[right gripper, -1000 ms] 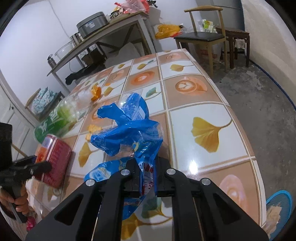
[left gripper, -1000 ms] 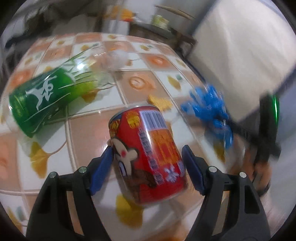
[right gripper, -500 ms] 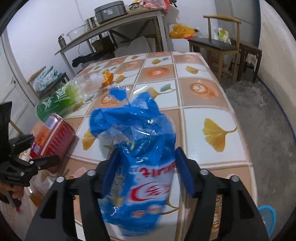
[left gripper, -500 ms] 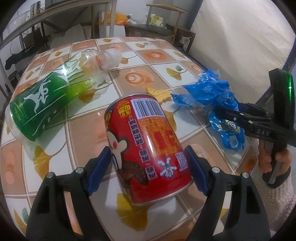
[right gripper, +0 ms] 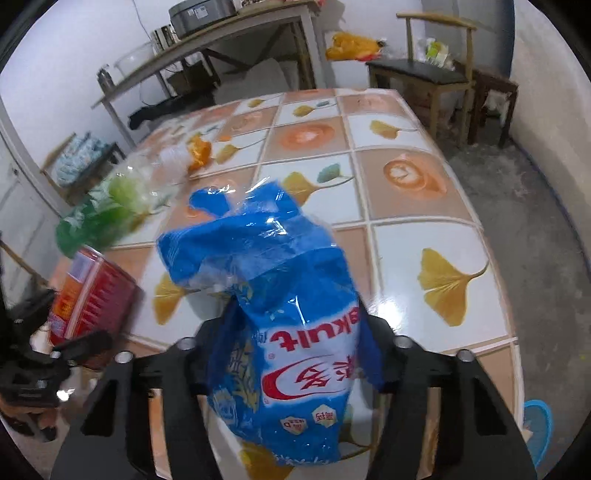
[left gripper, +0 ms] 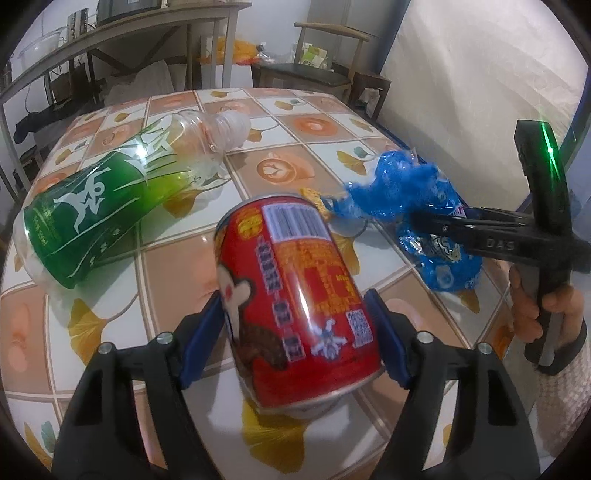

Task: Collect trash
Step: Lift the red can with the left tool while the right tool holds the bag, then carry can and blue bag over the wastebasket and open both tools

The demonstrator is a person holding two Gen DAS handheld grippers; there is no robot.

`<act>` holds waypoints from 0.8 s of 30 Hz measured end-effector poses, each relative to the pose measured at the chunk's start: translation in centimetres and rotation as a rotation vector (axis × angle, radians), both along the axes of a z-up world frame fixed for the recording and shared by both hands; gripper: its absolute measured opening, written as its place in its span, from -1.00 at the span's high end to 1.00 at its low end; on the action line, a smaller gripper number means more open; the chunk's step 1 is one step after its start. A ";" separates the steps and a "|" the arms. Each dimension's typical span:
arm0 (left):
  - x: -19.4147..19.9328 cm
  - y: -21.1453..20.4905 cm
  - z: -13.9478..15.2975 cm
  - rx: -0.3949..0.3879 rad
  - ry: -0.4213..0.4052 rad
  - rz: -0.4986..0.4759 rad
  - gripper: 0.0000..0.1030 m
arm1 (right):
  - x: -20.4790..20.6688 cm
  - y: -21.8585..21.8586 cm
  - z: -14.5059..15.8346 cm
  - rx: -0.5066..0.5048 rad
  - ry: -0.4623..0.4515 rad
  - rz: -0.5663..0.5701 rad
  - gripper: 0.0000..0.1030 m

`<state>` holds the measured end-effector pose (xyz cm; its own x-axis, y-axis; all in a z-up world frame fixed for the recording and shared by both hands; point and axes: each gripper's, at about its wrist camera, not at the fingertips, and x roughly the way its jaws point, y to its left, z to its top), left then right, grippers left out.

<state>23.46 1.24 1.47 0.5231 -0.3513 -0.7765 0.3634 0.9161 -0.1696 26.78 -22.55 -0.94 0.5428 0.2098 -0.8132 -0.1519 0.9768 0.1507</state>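
Note:
A red drink can (left gripper: 295, 295) lies tilted on the tiled table (left gripper: 314, 125), deep between the blue pads of my left gripper (left gripper: 293, 301). Its jaws are closing, and the pads sit against both sides of the can. A crumpled blue snack bag (right gripper: 258, 251) fills the gap of my right gripper (right gripper: 295, 325), whose jaws are closing on the bag's printed lower half; the bag hides most of the pads. In the left wrist view the right gripper (left gripper: 417, 218) clamps the bag (left gripper: 399, 188) from the right. The can (right gripper: 92, 295) also shows at the left of the right wrist view.
A green-labelled plastic bottle (left gripper: 96, 214) lies on its side at the table's left. A small yellow scrap (left gripper: 314, 199) lies past the can, and an orange wrapper (right gripper: 201, 151) lies near the bottle's neck. A chair (right gripper: 424, 74) and a shelf table (right gripper: 240, 29) stand behind.
The left gripper slid forward, so the can sits deeper between its pads. The right gripper let go its tight pinch, spread, moved over the bag's body and narrowed on it.

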 end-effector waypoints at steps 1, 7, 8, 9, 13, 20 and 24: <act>-0.1 0.0 0.0 -0.002 -0.005 0.000 -0.36 | 0.0 0.1 0.0 -0.008 0.001 -0.002 0.28; -0.8 0.4 -0.1 -0.014 -0.040 0.015 -0.32 | -0.6 0.1 0.2 -0.018 -0.009 -0.015 0.81; -0.9 0.4 0.0 -0.015 -0.048 0.018 -0.31 | -0.7 0.0 0.3 -0.016 -0.016 -0.018 0.85; -1.1 0.5 0.1 -0.019 -0.063 0.022 -0.31 | -1.1 -0.2 0.7 -0.009 -0.030 -0.024 0.86; -1.9 1.1 1.1 -0.073 -0.120 0.026 -0.31 | -2.4 -0.8 2.4 0.027 -0.087 -0.033 0.88; -4.2 0.4 4.1 -0.152 -0.264 0.003 -0.30 | -6.0 -2.5 5.9 0.080 -0.194 -0.078 0.89; -5.5 -1.6 6.0 -0.211 -0.328 -0.055 -0.30 | -8.8 -4.7 7.8 0.094 -0.249 -0.134 0.89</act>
